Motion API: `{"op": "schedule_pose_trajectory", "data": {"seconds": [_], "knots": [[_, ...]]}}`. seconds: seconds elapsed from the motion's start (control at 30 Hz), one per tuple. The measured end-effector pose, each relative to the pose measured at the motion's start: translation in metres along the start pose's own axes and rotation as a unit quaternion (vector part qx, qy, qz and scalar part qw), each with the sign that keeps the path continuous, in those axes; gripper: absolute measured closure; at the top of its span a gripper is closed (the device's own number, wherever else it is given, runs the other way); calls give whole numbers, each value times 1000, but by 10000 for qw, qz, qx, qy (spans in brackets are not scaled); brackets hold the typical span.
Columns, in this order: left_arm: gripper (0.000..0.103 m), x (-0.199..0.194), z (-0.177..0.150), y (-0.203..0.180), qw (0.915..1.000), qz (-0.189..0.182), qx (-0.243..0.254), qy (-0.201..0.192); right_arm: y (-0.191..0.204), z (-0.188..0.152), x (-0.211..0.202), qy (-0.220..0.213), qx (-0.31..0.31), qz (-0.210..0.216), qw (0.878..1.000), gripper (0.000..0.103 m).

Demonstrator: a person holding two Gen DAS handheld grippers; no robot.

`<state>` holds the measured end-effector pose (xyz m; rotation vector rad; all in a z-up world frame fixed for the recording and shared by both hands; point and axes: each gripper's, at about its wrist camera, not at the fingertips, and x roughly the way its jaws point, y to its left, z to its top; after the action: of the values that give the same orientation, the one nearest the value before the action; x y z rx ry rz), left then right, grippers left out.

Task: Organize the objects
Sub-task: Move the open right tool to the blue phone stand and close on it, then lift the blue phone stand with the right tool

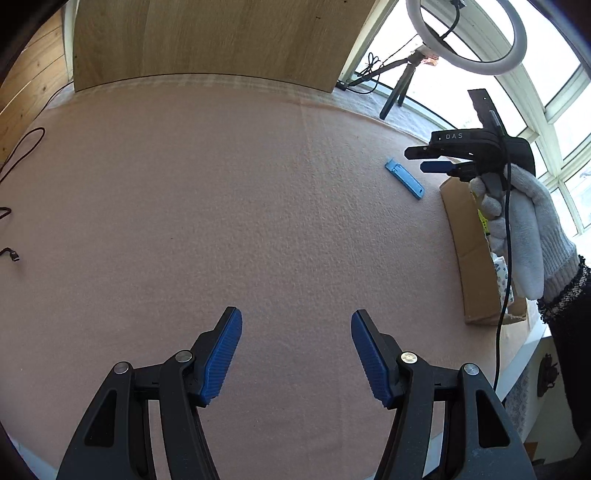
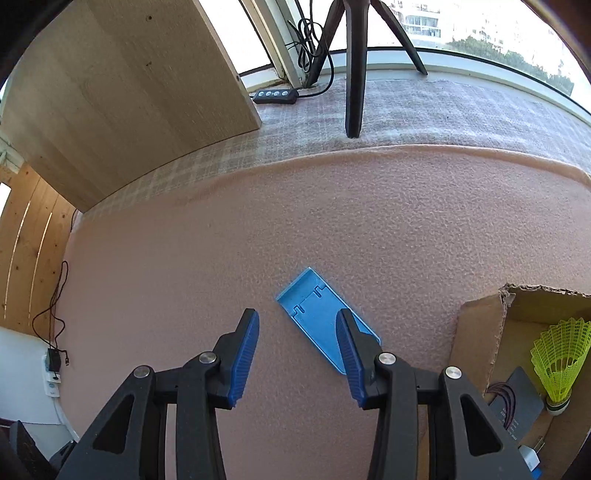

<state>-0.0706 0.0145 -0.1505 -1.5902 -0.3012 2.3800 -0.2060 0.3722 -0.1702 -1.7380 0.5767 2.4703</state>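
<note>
A flat light-blue plastic piece (image 2: pixel 317 314) lies on the pink felt table cover, also seen in the left wrist view (image 1: pixel 404 178). My right gripper (image 2: pixel 297 321) is open and empty, hovering just above and in front of it; its right finger covers part of the piece. In the left wrist view the right gripper (image 1: pixel 423 159) is held by a gloved hand near the cardboard box (image 1: pixel 469 243). My left gripper (image 1: pixel 295 325) is open and empty over bare felt near the front of the table. The box (image 2: pixel 480 332) holds a yellow-green shuttlecock (image 2: pixel 559 358) and a dark card with wires.
A wooden board (image 1: pixel 207 40) stands at the table's back edge. A tripod (image 2: pixel 354 66) with a ring light (image 1: pixel 465 33) stands behind the felt by the window, with a cable remote (image 2: pixel 273 96). Cables (image 1: pixel 14 155) lie at the left edge.
</note>
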Motion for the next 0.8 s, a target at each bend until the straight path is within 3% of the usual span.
{"op": "schedule_pose_trajectory", "data": {"seconds": [0.27,0.8], "knots": [[38,-7,-3,19,9999,56,-133,-38,-1,16,24,147,93,-298,9994,63],[38,0,1,12,9999,13,-74,68,-11,6,30,499,306,263,9979,63]]}}
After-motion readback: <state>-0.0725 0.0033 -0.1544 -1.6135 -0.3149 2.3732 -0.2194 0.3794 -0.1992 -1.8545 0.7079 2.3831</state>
